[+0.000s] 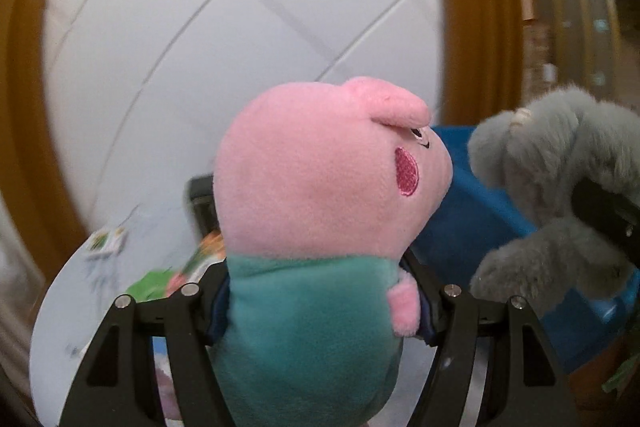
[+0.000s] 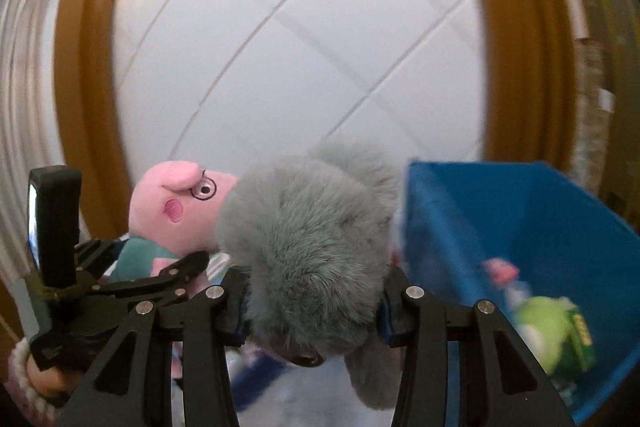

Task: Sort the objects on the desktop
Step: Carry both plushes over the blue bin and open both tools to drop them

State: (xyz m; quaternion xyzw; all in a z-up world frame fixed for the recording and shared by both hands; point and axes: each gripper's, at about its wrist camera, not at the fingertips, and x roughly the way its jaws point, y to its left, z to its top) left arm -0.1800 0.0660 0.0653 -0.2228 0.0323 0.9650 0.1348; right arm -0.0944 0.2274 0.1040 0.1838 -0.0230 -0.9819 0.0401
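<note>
Left wrist view: the left gripper [image 1: 320,307] clamps a pink pig plush [image 1: 320,195] by its teal body, head upright, before a white panelled wall [image 1: 240,27]. A grey plush [image 1: 560,187] hangs at right, beside the blue bin [image 1: 480,219].

Right wrist view: the right gripper [image 2: 314,301] pinches the grey plush [image 2: 304,227] — the pig [image 2: 176,203] just left of it, the blue bin's wall [image 2: 440,227] at right, a green toy [image 2: 552,331] inside.

The white desk [image 1: 60,315] carries a small green-printed card [image 1: 106,243] and colourful packets [image 1: 176,275] (blurred), with a blue bin [image 2: 520,219] alongside.
</note>
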